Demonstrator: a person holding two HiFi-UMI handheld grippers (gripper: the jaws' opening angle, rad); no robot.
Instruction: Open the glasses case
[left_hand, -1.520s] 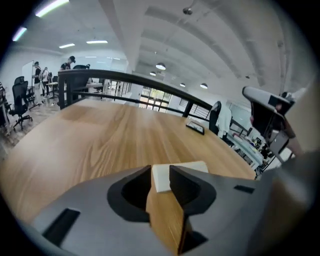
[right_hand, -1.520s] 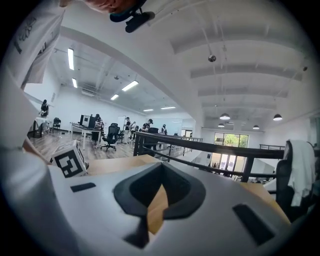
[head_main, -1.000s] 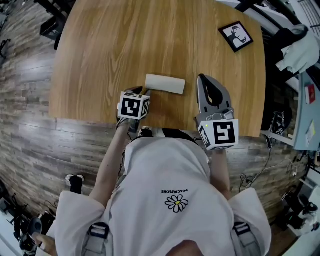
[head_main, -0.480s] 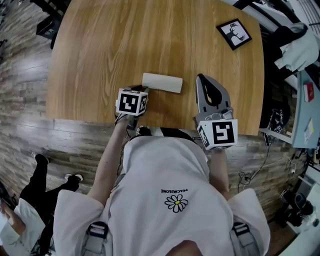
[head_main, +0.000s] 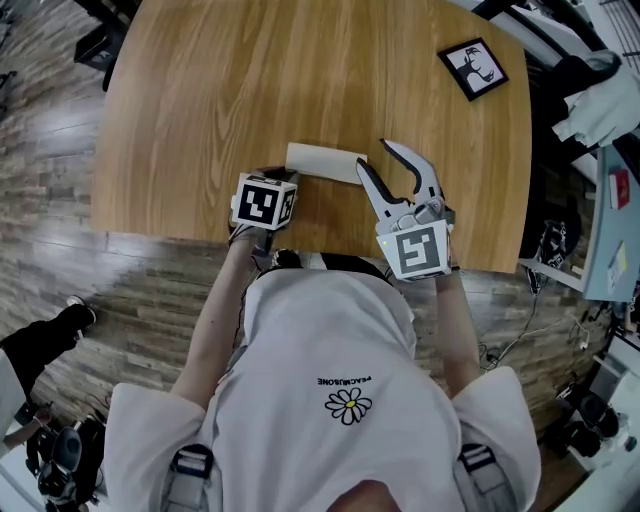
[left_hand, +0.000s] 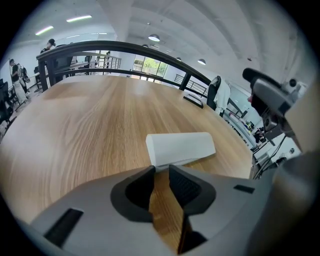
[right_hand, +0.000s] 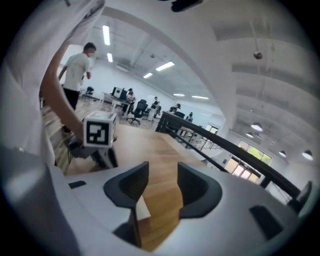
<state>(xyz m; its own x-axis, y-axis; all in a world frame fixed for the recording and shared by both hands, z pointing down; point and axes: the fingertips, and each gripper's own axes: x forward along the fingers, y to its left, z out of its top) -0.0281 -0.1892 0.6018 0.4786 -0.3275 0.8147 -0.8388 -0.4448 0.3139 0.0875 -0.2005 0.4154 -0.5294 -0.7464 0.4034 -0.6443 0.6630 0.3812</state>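
1. The glasses case (head_main: 325, 163), plain white, lies shut near the near edge of the table (head_main: 250, 80), about midway along it. No brand or label shows on it.
2. Opening has not begun, as I judge it. The lid is down, so the whole task is left.
3. The left gripper (left_hand: 160, 169) sits at the case's left end. Its jaws have just been closing but stand slightly apart, released, with bare wood between them and the case just past the tips.
4. The right gripper (head_main: 374, 153) is by the case's right end. Its jaws have just been opening and stand spread, holding nothing.
5. The shirt lettering (head_main: 348, 382) is too small to read reliably.

left claw (left_hand: 161, 169) ajar, right claw (right_hand: 163, 172) just opened, empty
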